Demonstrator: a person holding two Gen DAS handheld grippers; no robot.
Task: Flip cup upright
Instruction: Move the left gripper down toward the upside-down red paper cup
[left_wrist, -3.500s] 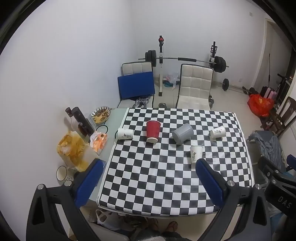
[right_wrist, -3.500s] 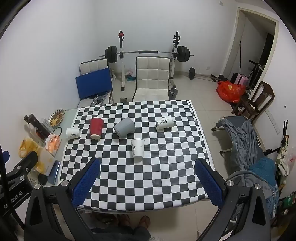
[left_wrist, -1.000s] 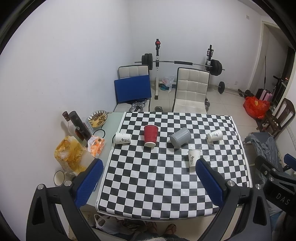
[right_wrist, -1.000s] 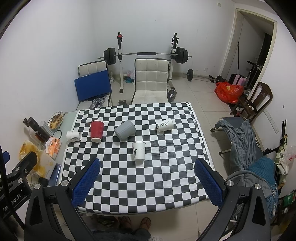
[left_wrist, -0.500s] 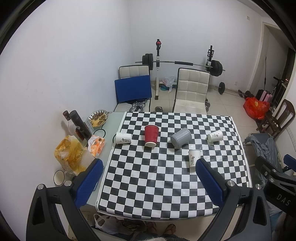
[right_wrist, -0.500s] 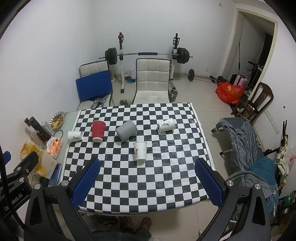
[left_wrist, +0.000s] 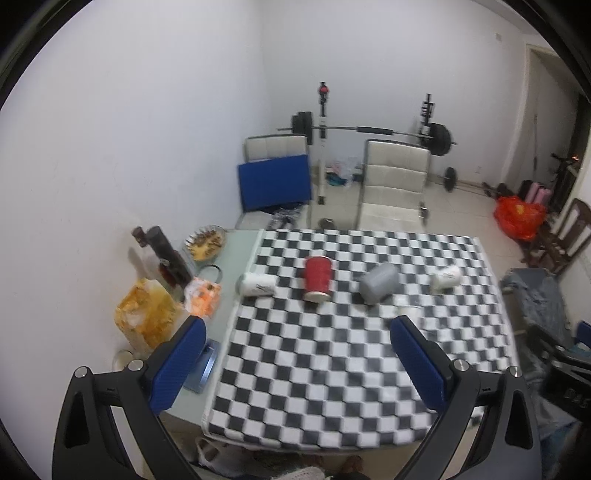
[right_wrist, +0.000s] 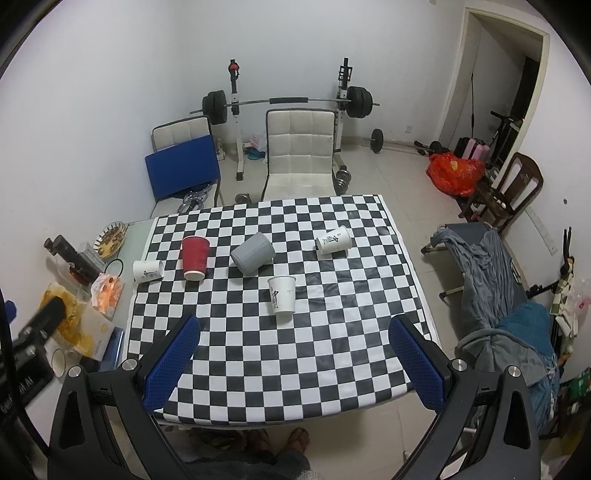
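Note:
Several cups sit on the checkered tablecloth (right_wrist: 288, 354). A red cup (right_wrist: 195, 257) and a grey cup (right_wrist: 252, 252) lie tipped. A white cup (right_wrist: 148, 270) lies on its side at the left and another white cup (right_wrist: 333, 240) at the right. A third white cup (right_wrist: 283, 294) stands nearest me. In the left wrist view I see the red cup (left_wrist: 318, 278), the grey cup (left_wrist: 379, 282) and the left white cup (left_wrist: 258, 284). My left gripper (left_wrist: 299, 365) and right gripper (right_wrist: 293, 363) are open and empty, high above the table's near edge.
Snack bags (right_wrist: 79, 321), bottles (right_wrist: 72, 260) and a bowl (right_wrist: 109, 238) crowd the table's left strip. Two chairs (right_wrist: 299, 155) and a barbell rack (right_wrist: 288, 103) stand behind the table. A cot with clothes (right_wrist: 495, 280) is at the right.
Both grippers have drifted slightly nearer the table, and the left view is now blurred by motion. The cups have not moved.

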